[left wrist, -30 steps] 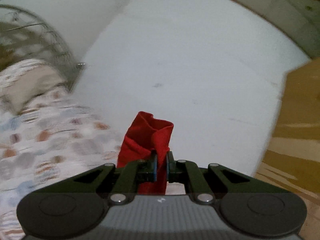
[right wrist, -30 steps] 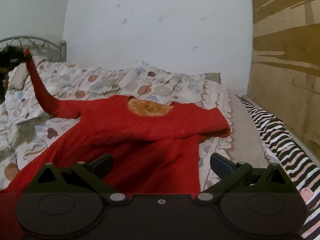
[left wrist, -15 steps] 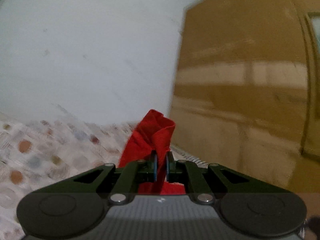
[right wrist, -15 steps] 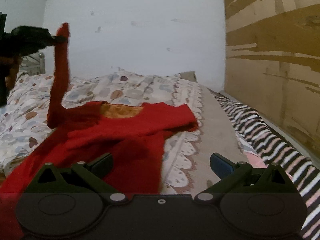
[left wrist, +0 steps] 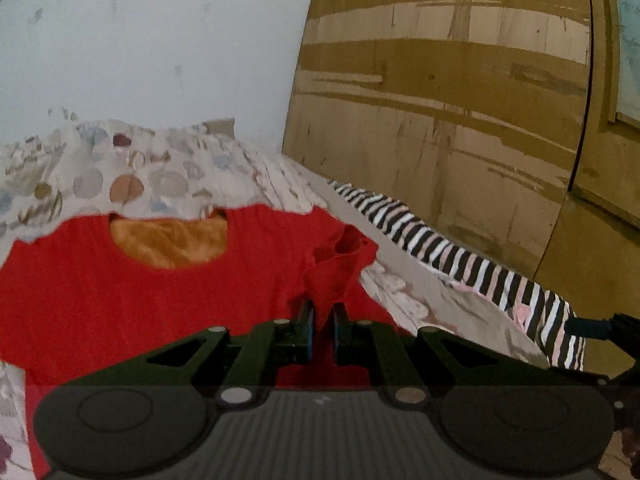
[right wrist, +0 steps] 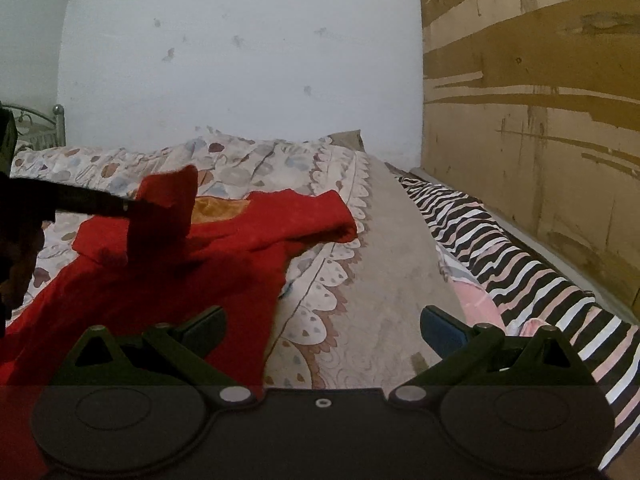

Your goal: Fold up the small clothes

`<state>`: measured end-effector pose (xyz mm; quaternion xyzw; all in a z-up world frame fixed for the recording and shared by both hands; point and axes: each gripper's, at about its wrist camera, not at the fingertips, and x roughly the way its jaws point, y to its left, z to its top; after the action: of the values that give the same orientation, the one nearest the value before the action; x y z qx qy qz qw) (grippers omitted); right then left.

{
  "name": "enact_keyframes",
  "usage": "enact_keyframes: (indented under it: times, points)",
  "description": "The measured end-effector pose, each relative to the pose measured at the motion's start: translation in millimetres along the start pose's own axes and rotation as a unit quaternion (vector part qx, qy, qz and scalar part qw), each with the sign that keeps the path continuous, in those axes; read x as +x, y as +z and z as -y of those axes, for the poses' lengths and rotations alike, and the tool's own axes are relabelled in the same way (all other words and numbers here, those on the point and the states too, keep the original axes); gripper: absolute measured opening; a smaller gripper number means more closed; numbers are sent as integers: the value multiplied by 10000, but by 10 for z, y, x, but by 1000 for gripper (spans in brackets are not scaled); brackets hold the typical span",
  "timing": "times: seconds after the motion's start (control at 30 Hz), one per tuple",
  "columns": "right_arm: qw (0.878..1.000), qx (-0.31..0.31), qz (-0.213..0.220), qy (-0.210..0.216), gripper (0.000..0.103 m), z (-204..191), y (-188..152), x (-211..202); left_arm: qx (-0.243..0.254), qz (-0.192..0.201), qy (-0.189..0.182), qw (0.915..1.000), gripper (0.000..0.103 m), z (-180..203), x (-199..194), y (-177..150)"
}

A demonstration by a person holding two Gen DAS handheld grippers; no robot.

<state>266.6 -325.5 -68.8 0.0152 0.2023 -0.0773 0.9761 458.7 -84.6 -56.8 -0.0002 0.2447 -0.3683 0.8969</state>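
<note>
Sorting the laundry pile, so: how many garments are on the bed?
2 that I can tell. The red long-sleeved top lies spread on the patterned bedspread; a black-and-white striped piece, possibly a garment, lies along the cardboard-lined wall. More may lie out of view.

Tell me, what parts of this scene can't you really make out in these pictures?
- Red shirt: hem hidden by the left gripper body, left wrist view; its cuff is pinched in the jaws.
- Shirt's near side: covered by the right gripper, right wrist view.
- Striped cloth: cut off at the right edge.
- Bedspread: pattern blurred.
</note>
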Motion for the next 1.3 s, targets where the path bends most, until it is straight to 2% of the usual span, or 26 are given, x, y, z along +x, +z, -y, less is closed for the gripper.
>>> enact_keyframes:
  times: [0.17, 0.27, 0.3, 0.37, 0.47, 0.53, 0.63, 0.73, 0.87, 0.97, 1.07, 1.3]
  points:
    - [10000, -4, 4, 27, 102, -28, 0, 12, -116, -148, -134, 9997, 20, 11, -32, -63]
    - [10000, -14, -18, 44, 102, -37, -4, 29, -184, -237, -81, 9995, 45, -3, -48, -87]
    - [10000, -19, -25, 51, 102, -43, -5, 31, -225, -244, -76, 9994, 49, -11, -69, -99]
    - [10000, -37, -39, 65, 102, -59, -8, 36, -294, -223, -40, 9993, 66, -34, -141, -121]
    - [9999, -43, -73, 88, 102, -71, -11, 57, -386, -157, 158, 9990, 85, -91, -280, -152]
    - [9999, -45, -98, 115, 102, -87, -14, 77, -410, -84, 407, 9983, 90, -156, -387, -193]
    - [9997, -79, -141, 185, 102, -130, -3, 119, -311, -68, 1021, 9943, 97, -291, -523, -267]
    - [9993, -149, -143, 297, 102, -196, 44, 175, -259, -134, 1641, 9860, 98, -477, -611, -351]
    - [9984, -355, -116, 435, 102, -317, 146, 289, -379, -234, 2397, 9698, 101, -776, -679, -446]
    - [9969, -543, -124, 557, 102, -434, 257, 423, -493, -276, 2824, 9576, 102, -998, -684, -472]
    - [9950, -700, -150, 702, 103, -577, 395, 607, -510, -425, 3151, 9467, 102, -1201, -603, -469]
    - [9915, -868, -264, 932, 102, -913, 642, 1135, -398, -453, 3406, 9383, 102, -1523, -388, -428]
